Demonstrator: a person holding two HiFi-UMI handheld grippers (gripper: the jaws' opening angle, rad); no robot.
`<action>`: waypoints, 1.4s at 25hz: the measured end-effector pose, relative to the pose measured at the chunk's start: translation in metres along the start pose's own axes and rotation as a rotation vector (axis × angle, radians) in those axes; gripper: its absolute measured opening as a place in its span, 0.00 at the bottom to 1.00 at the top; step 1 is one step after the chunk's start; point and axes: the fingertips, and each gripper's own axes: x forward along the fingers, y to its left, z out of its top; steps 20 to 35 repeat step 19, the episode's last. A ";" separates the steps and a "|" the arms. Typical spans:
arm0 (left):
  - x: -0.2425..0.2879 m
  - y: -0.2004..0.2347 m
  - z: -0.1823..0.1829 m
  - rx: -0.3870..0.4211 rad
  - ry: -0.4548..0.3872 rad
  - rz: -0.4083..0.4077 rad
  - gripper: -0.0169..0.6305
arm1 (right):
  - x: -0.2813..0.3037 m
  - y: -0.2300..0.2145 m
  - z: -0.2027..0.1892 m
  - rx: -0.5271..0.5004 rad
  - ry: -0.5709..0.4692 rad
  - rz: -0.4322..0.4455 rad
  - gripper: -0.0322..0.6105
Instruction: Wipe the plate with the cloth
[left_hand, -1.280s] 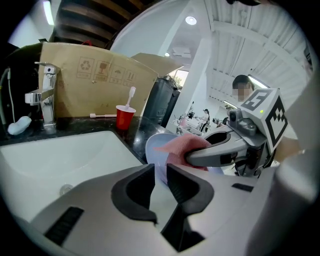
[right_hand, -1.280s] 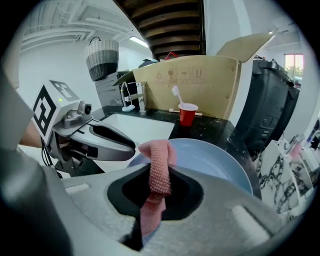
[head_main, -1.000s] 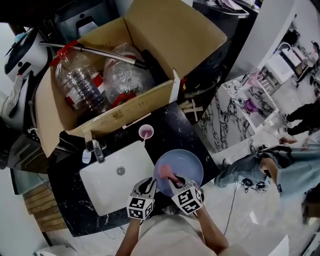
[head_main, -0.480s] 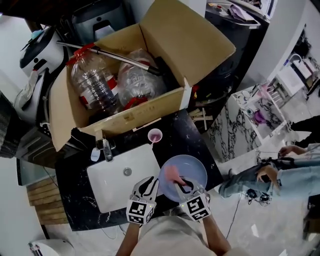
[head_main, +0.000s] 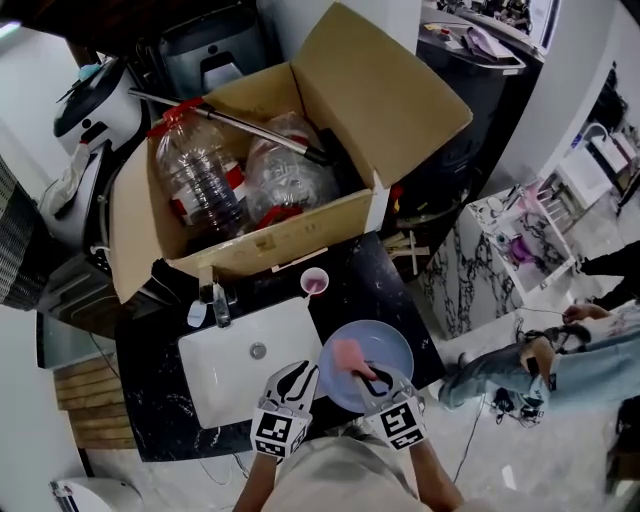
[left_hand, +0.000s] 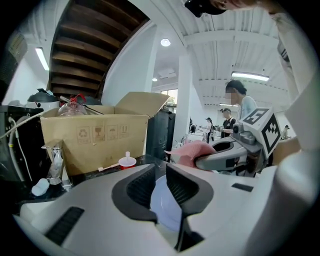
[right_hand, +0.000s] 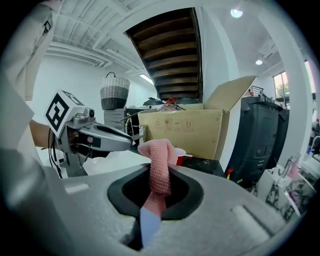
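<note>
A pale blue plate (head_main: 385, 345) is held over the black counter to the right of the sink. My left gripper (head_main: 299, 384) is shut on its near left rim; in the left gripper view the plate (left_hand: 165, 202) sits wedged between the jaws of that gripper (left_hand: 161, 171). My right gripper (head_main: 377, 378) is shut on a pink cloth (head_main: 348, 354) that lies against the plate's face. In the right gripper view the cloth (right_hand: 160, 165) stands up out of the right gripper (right_hand: 159, 192), and a strip of plate (right_hand: 149, 226) shows below it.
A white sink (head_main: 240, 375) with a faucet (head_main: 216, 300) lies left of the plate. A small red cup (head_main: 315, 282) stands on the counter behind. A big open cardboard box (head_main: 260, 190) of plastic bottles stands beyond. A person's legs (head_main: 500, 372) are at the right.
Both grippers have risen a little with the plate and the cloth, still gripping them. The head view has shifted, so the box and sink sit lower in the picture.
</note>
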 end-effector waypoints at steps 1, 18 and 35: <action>0.000 -0.001 0.002 0.003 -0.003 -0.003 0.13 | -0.001 -0.001 0.000 -0.002 -0.002 -0.004 0.10; 0.007 -0.015 0.000 0.003 -0.005 -0.063 0.13 | -0.013 -0.012 -0.007 0.021 0.003 -0.066 0.10; 0.007 -0.015 -0.001 0.003 -0.004 -0.066 0.13 | -0.014 -0.013 -0.008 0.023 0.004 -0.070 0.10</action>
